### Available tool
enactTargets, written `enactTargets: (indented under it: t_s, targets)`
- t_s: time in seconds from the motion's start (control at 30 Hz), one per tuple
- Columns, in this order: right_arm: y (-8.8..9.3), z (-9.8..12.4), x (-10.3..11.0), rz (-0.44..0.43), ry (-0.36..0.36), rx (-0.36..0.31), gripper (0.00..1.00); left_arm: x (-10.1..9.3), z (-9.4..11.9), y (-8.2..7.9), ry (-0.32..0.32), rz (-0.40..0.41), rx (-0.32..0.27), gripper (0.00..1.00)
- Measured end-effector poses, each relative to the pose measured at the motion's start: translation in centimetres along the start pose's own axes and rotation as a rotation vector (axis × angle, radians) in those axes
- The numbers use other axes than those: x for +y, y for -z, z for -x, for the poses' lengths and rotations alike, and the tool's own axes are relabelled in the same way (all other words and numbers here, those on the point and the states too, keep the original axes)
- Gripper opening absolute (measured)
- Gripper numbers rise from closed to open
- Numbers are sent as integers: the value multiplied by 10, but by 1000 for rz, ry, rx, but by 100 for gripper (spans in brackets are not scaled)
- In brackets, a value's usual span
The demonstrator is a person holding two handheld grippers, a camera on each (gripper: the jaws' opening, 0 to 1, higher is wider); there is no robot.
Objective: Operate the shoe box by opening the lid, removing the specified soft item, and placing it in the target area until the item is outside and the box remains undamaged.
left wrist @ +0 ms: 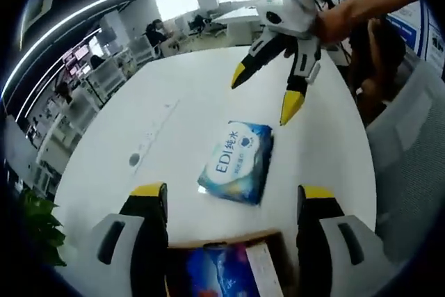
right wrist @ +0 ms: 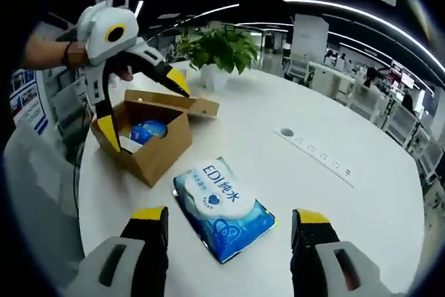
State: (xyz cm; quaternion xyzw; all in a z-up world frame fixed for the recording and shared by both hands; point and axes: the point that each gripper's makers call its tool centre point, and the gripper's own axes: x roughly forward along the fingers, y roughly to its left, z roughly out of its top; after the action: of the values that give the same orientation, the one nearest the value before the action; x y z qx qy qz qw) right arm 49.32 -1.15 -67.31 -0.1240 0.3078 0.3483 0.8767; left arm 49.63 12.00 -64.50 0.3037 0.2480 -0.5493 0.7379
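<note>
**Soft pack out on the tabletop, box open beside it**

The blue soft pack (right wrist: 222, 215) lies flat on the white tabletop (right wrist: 334, 193), well in from its edges and just beside the cardboard shoe box (right wrist: 149, 140), apart from it; the box stands with its lid (right wrist: 182, 102) flapped back, more blue packaging visible inside; judged from this, the removal looks done and the pack sits where it was meant to be set down.

The left gripper (right wrist: 142, 106) hangs over the open box, its yellow-tipped fingers spread wide and holding nothing, one tip by the lid, the other by the near wall; a hand (right wrist: 49, 50) holds it tilted downward, likely to steady or reach into the box.

The right gripper (left wrist: 268, 95) hovers above the pack (left wrist: 236, 163), fingers parted and empty, angled down from a raised forearm; the pose suggests a release.

A potted plant (right wrist: 219, 50) stands toward the far edge of the tabletop.
</note>
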Motion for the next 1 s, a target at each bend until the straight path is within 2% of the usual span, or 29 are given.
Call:
enactTargets:
  t_s: [0.13,0.23,0.43,0.57,0.67,0.8,1.0]
  targets:
    - [-8,5,10,-11,4,-27,71,-4,13,0,-31,53,-28,74]
    - [-14,9,17,-33,8,-56,71,-5,26,-6,-72,136,-95,74]
    - [-24,16,39,-19,-1,-81,71,-17,48,0,-98,188,-123,72]
    - [-29,23,47,-17,0,-101,71,-22,62,5,-120,210,-139,72]
    - [-31,27,52,-18,3,-115,71,-25,71,11,-139,223,-144,72]
    - [-29,29,62,-14,1,-116,71,-28,84,18,-157,282,-174,72]
    - [-25,32,76,-36,2,-130,71,-28,101,41,-202,339,-179,73]
